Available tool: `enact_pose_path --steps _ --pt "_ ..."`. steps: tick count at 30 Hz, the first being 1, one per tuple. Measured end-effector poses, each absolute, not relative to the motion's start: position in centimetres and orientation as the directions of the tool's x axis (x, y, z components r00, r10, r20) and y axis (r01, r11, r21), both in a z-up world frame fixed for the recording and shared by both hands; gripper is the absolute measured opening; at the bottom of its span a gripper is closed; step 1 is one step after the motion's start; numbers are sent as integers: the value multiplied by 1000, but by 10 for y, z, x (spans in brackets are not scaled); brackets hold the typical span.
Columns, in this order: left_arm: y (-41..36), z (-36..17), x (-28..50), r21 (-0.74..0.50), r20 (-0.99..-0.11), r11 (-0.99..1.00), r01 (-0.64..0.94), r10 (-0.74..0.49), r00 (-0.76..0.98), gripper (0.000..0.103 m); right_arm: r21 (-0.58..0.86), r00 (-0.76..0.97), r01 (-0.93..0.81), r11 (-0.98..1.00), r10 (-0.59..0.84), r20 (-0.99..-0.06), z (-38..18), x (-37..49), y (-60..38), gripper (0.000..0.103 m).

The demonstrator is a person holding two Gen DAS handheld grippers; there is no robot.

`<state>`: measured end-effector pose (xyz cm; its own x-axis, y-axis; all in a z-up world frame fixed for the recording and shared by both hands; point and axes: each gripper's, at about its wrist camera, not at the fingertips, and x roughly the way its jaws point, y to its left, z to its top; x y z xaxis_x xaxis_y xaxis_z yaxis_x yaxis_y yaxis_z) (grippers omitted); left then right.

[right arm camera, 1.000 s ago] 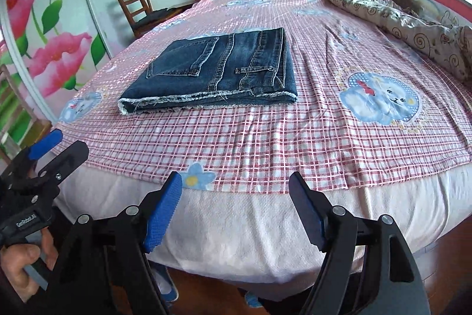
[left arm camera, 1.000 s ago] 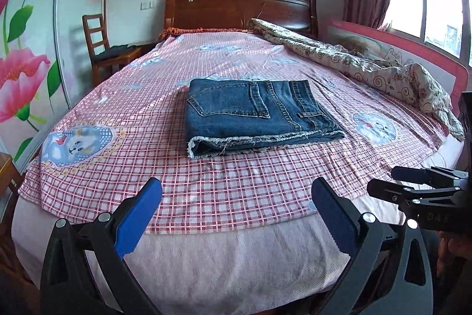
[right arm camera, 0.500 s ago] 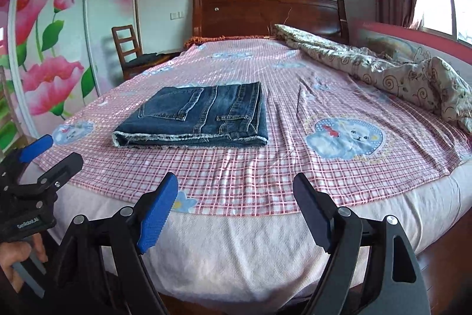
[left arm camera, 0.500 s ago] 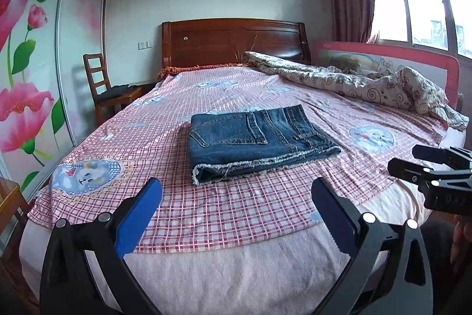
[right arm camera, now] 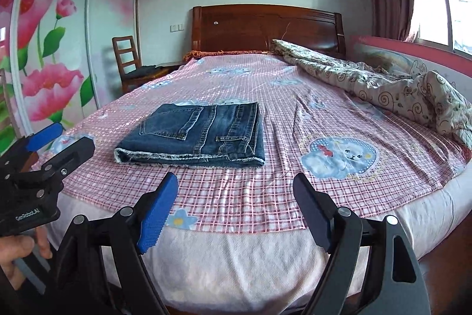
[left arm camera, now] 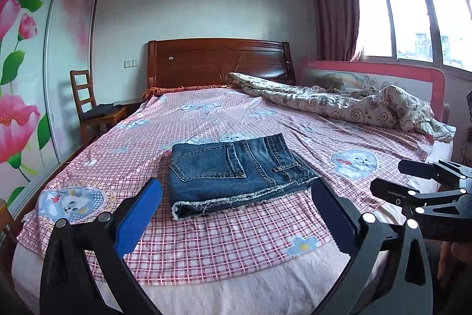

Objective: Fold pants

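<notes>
Wardrobe doors (left arm camera: 26, 96) printed with pink flowers are seen at the far left, and a wooden chair (left arm camera: 88, 105) is set beside them near the headboard (left arm camera: 218, 61). Below, the left gripper (left arm camera: 236, 205) is held off the foot of the bed (left arm camera: 236, 291), its jaws spread wide and nothing gripped between them. Jeans (left arm camera: 233, 170) are laid folded into a flat rectangle on the checked sheet (left arm camera: 224, 244), about mid-width of the bed, with the frayed hems turned toward the foot and a back pocket facing up. Neither gripper is touching them. A crumpled quilt (left arm camera: 354, 105) is piled along the bed's right side, under the window (left arm camera: 413, 22). The right gripper (right arm camera: 236, 200) is likewise held wide apart and empty, short of the mattress edge and just right of the left one.
</notes>
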<state>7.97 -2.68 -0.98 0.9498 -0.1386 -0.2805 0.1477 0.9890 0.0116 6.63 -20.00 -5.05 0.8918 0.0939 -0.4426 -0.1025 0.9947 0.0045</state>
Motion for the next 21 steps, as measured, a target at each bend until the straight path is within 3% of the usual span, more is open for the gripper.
enact_pose_path --steps 4,6,10,21 --pt "-26 -6 79 35 -261 990 133 -120 958 101 15 894 -95 995 92 -439 -46 65 -202 79" --pt "-25 -4 78 37 -267 991 131 -117 957 101 23 900 -90 996 91 -425 -41 61 -203 87" --pt "-27 -2 71 42 -251 989 140 -125 960 101 29 916 -90 995 95 -391 -29 54 -204 87" --pt "-29 -5 73 12 -276 989 148 -139 951 101 48 904 -91 995 103 -416 -33 55 -208 87"
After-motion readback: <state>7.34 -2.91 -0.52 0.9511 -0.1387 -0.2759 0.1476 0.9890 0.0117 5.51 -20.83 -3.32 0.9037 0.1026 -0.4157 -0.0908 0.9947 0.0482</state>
